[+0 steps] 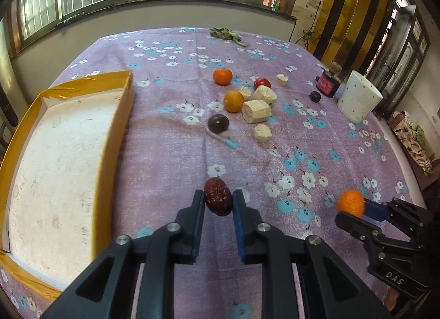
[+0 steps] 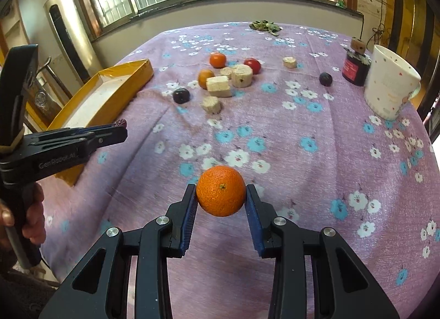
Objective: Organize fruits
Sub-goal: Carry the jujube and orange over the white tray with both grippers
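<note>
Left hand-held gripper (image 1: 218, 201) clamps red date (image 1: 218, 199); mug handle (image 2: 412, 93) right-view only.

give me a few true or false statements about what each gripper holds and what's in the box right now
1. The left gripper is shut on a wrinkled dark red date. True.
2. The right gripper holds a red tomato. False: it is shut on a round orange tangerine; the small red tomato lies on the purple floral tablecloth.
3. The shallow yellow cardboard box already holds fruit. False: no fruit shows inside it.
4. Two more orange tangerines lie loose on the cloth near pale cut chunks. True.
5. The white dotted mug lies tipped on its side. False: it stands upright.
</note>
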Motion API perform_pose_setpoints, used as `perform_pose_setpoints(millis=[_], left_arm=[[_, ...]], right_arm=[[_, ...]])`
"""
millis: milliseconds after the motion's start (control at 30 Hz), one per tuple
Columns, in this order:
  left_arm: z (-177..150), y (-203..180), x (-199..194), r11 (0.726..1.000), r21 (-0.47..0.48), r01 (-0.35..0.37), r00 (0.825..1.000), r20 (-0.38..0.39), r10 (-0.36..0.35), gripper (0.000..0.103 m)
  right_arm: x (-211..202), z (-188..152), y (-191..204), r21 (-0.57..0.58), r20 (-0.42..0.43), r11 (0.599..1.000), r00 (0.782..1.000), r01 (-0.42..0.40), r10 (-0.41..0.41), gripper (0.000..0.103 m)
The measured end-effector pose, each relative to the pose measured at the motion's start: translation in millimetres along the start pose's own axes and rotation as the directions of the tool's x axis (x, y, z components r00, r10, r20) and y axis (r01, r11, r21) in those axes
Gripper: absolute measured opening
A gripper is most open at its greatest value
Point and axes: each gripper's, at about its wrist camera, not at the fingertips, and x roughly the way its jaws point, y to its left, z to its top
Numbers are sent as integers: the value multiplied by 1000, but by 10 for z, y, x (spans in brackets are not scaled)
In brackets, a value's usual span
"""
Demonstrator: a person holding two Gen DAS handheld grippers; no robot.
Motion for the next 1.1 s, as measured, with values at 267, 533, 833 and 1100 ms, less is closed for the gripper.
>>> perform_pose_setpoints(millis=[267, 533, 833, 1100], left_arm=[[13, 508, -271, 999, -44, -14, 999, 46, 16, 23], [-31, 1072, -463, 993, -97, -64, 994, 83, 72, 23], [-160, 1826, -589, 968, -211, -135, 985, 77, 155, 22], [-328, 2249, -571, 948, -255, -189, 978, 39, 205, 22]], right_arm=[[107, 186, 557, -62, 2, 998, 1000, -15, 15, 34], [319, 422, 1193, -135, -29, 987, 997, -81, 77, 34], [518, 608, 1882, -232, -52, 960, 987, -159, 151, 34], [833, 636, 2414, -304, -107, 931, 978, -204, 179, 34]])
